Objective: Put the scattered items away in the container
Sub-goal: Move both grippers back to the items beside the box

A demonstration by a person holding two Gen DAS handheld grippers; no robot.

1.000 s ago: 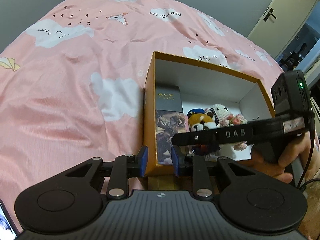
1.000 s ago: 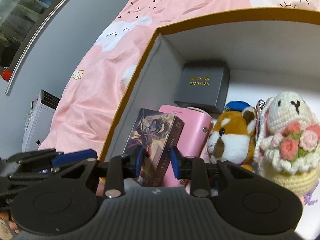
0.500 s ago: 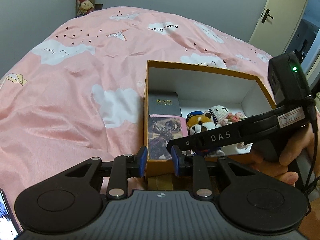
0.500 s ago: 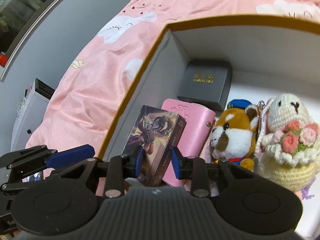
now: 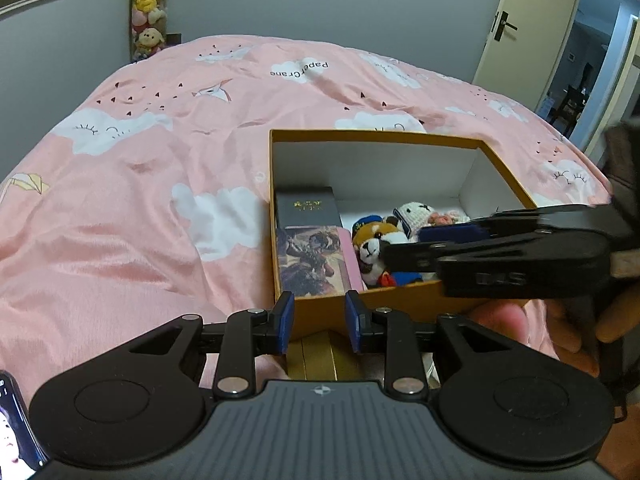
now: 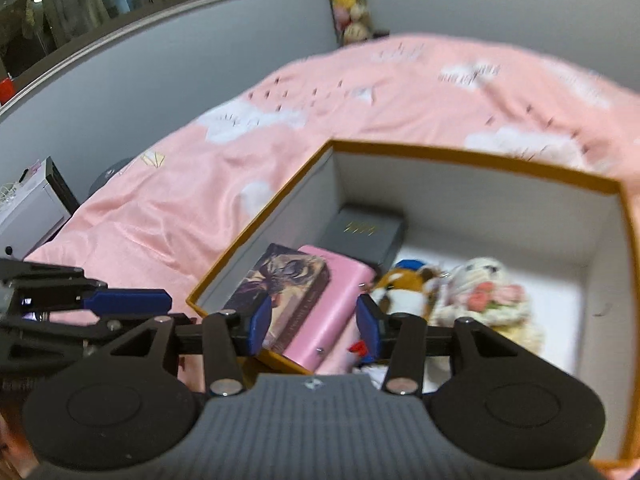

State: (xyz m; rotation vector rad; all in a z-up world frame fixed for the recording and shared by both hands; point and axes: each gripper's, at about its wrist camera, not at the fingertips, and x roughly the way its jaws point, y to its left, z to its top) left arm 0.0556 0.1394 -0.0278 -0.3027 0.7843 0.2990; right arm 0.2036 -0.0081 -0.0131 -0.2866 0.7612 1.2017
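Both grippers have drawn back and up from the open orange cardboard box [image 5: 316, 312], so more pink cloud-print bedspread [image 5: 160, 184] shows. Leftmost, the left gripper [image 5: 319, 326] hovers at the box's near wall, fingers slightly apart on nothing. Inside the box, along the left wall, lie the illustrated card box [image 6: 280, 284], pink case [image 6: 332, 304] and dark grey gift box [image 6: 366, 232], then the red-panda plush [image 6: 404, 288] and crocheted bunny [image 6: 484, 288]. The right gripper [image 6: 314, 326] is opening, empty, likely after releasing
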